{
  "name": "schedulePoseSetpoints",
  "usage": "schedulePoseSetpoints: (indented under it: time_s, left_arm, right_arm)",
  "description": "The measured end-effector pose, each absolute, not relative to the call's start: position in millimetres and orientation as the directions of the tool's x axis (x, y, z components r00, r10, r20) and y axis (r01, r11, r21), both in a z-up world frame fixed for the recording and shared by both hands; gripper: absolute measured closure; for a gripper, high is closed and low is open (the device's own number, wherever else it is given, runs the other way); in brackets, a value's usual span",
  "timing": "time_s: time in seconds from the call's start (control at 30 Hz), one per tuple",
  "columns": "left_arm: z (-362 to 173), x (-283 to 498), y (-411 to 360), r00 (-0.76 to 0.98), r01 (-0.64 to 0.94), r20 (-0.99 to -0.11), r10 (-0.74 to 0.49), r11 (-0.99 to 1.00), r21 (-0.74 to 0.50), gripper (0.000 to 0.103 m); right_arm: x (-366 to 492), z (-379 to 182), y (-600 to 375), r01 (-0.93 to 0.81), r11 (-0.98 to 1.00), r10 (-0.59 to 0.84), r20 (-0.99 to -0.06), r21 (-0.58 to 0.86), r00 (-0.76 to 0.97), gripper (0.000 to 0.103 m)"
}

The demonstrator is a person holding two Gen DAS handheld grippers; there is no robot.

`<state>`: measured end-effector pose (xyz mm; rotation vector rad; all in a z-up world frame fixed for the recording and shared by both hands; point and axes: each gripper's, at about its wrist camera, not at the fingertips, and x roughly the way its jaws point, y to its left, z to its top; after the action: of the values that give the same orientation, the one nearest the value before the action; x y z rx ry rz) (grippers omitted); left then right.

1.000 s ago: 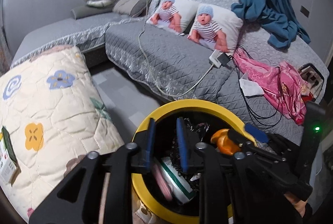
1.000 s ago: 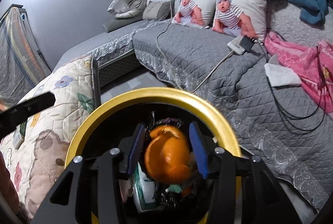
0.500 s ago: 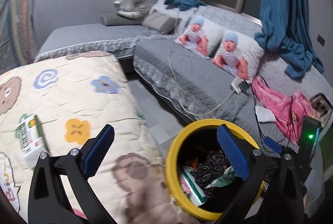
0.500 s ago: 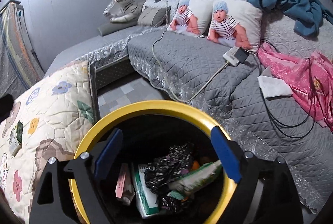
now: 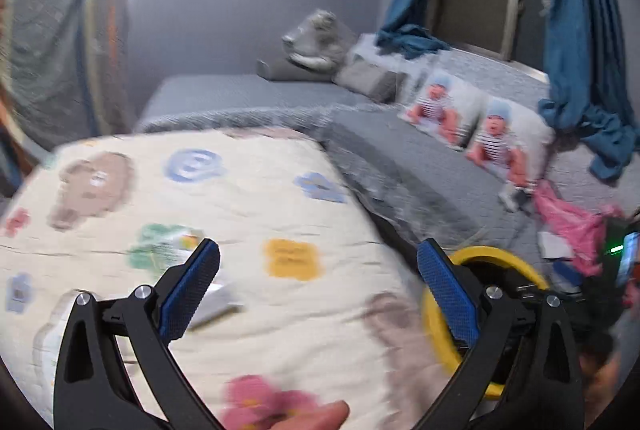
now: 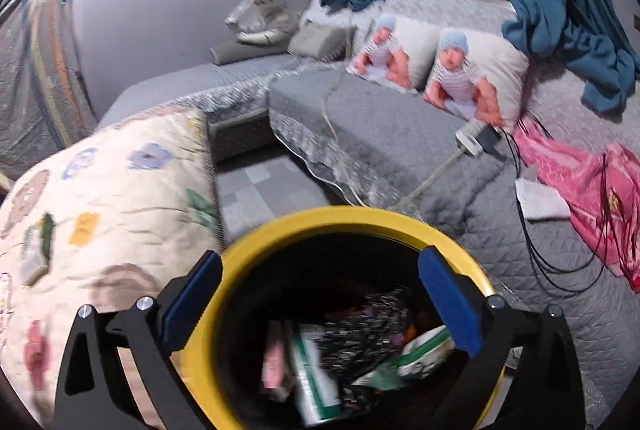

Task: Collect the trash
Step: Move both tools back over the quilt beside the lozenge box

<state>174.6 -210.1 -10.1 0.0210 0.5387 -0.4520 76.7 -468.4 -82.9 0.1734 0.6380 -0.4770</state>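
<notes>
My left gripper (image 5: 318, 250) stands wide open and empty above the cream flowered quilt (image 5: 240, 198). A blurred green and white carton (image 5: 164, 250) lies on the quilt just beyond its left finger. The yellow-rimmed bin (image 5: 480, 256) sits behind its right finger. My right gripper (image 6: 320, 256) hovers over the bin (image 6: 348, 218), its jaws opening with nothing between them. Inside the bin lie a green and white carton (image 6: 312, 378), a black patterned wrapper (image 6: 368, 330) and a pink packet (image 6: 272, 362). The quilt's carton (image 6: 36, 250) shows at the far left.
A grey quilted sofa (image 6: 380, 134) with two baby-print pillows (image 6: 472, 70) runs behind the bin. On it lie a white tissue (image 6: 540, 198), a charger with cables (image 6: 476, 138) and pink cloth (image 6: 580, 170). Tiled floor (image 6: 264, 190) separates quilt and sofa.
The right gripper let go of the orange peel into the bin and opened wide. The left gripper opened, then swung left and up from the bin to over the quilt.
</notes>
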Motion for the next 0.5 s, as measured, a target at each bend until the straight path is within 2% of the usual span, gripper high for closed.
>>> schedulePoseSetpoints:
  time_s: [0.3, 0.5]
  left_arm:
    - [-3.1, 154.8, -104.6, 0.867, 0.201, -0.461, -0.189, 0.979, -0.023, 0.008]
    - [-1.5, 127.6, -46.0, 0.902, 0.072, -0.426, -0.065, 0.997, 0.002, 0.008]
  right_arm:
    - [57.0, -34.1, -351.4, 0.363, 0.932, -0.313, -0.461, 0.02, 0.83, 0.008]
    - [47.1, -20.6, -301.0, 0.321, 0.947, -0.276, -0.438, 0.03, 0.855, 0.008]
